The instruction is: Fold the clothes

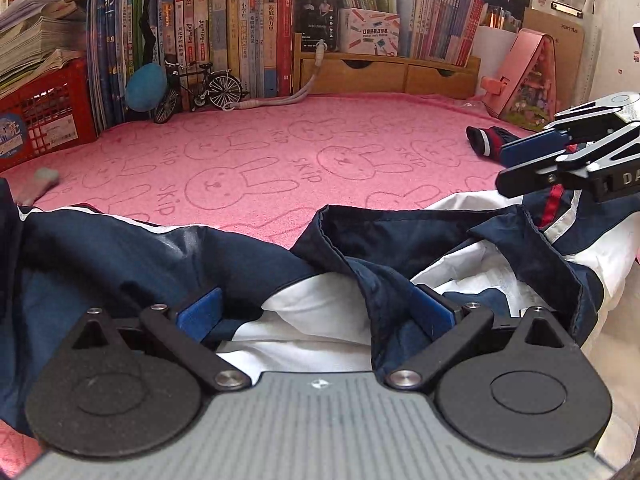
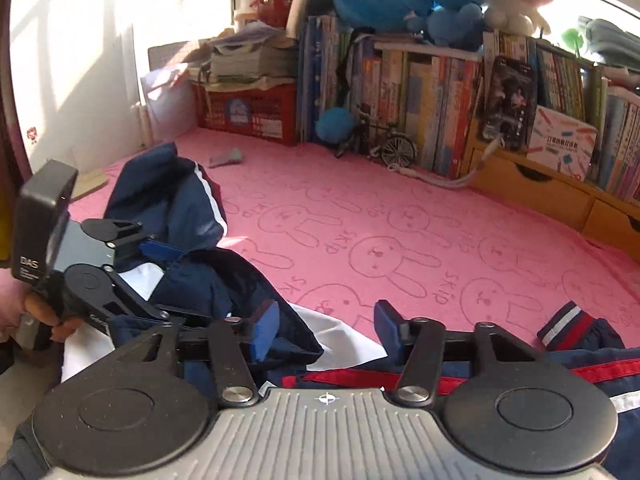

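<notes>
The left tool [image 1: 316, 312] is seen nearest the lens, its blue pads spread wide with crumpled navy and white cloth lying between them; neither pad is shown pressing on it, so the tool is read as open. The cloth belongs to a navy jacket [image 1: 120, 256] with white panels and red piping, heaped at the near edge of the desk, which is covered by a pink rabbit-print mat [image 1: 280, 152].

The right tool [image 2: 326, 330] is likewise seen with its pads parted. Navy fabric is draped against the left pad, white lining and pink mat show in the gap, and no closed grip can be made out; it is taken as open. In the left wrist view this tool [image 1: 508, 164] is seen held just above the jacket's right side.

The jacket's long axis is judged to run across the desk from left to right, with both tools at its near edge. A striped cuff [image 2: 564, 324] lies just right of the right tool, so that sleeve is nearer the right hand, while the raised navy mass with a white stripe [image 2: 176, 204] is nearer the left tool.

Behind, a red crate [image 1: 44, 116], a model bicycle [image 1: 200, 88] and rows of books [image 1: 240, 32] are set well apart from the garment.
</notes>
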`<state>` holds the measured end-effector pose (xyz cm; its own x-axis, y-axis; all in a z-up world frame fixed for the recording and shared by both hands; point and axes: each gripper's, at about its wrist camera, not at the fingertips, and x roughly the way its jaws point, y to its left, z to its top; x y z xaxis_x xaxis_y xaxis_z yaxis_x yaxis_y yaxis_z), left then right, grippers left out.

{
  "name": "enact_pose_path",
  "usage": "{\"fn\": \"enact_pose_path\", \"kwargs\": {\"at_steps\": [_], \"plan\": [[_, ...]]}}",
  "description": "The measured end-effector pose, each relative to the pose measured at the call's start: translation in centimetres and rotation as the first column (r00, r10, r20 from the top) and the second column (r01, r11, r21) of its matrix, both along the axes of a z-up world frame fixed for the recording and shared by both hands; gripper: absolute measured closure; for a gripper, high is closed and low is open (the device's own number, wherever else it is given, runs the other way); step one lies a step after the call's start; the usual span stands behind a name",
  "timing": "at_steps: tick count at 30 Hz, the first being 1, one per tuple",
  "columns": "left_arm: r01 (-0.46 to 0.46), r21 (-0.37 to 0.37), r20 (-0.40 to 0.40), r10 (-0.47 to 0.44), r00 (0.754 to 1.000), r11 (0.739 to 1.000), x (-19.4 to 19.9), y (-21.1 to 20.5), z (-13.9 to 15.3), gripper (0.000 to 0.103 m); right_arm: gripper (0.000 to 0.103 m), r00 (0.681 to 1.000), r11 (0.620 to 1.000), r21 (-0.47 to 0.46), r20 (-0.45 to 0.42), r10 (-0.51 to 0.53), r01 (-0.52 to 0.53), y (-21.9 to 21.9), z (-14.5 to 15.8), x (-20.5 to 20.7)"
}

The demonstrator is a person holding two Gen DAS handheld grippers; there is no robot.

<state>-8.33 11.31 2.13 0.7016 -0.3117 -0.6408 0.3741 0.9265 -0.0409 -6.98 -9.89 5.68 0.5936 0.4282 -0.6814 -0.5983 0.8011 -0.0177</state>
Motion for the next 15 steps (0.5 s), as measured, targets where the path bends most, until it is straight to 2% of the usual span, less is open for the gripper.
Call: {"fn": "enact_pose_path", "kwargs": {"at_steps": [2,5,8,9,10,13,15], "plan": [[0.005,0.010,0.000,-0.005,1.000,1.000,-0.2,-0.1,-0.1,0.002,0.060,0.998,0.999,-0.046,-0.066,0.019,-0.022,1.7,-2.0,1.5],[0.010,0.016,0.003,-0.010,1.000,1.000,-0.4,-0.2,-0.3,0.002,0.060,0.983,0.996,-0.056,-0.173,0.061,-0.071,3.7,-3.9,2.9],[0.007,0.014,0.021,-0.008,1.000,1.000,-0.5,0.2,0.6,0.002,0.060,0.977,0.995,-0.075,-0.205,0.053,-0.069,4.8,-5.0,2.8],[0.004,0.012,0.032,-0.005,0.999,1.000,-0.6,0.4,1.1,0.002,0.067,0.984,0.993,-0.096,-0.171,0.051,-0.068,5.1,-5.0,2.2],[-0.004,-0.006,0.056,0.004,0.998,1.000,-0.6,0.8,1.9,0.002,0.080,0.990,0.991,-0.117,-0.133,0.051,-0.067,5.3,-4.9,1.5],[-0.002,-0.056,0.089,0.008,0.996,0.998,0.2,1.9,4.1,0.002,0.094,0.998,0.980,-0.193,0.032,0.056,-0.049,6.0,-3.8,-0.8],[0.005,-0.034,0.111,-0.001,0.994,0.999,1.2,1.8,5.1,0.002,0.096,0.982,0.969,-0.245,0.174,0.075,-0.031,6.7,-2.7,-2.5]]}}
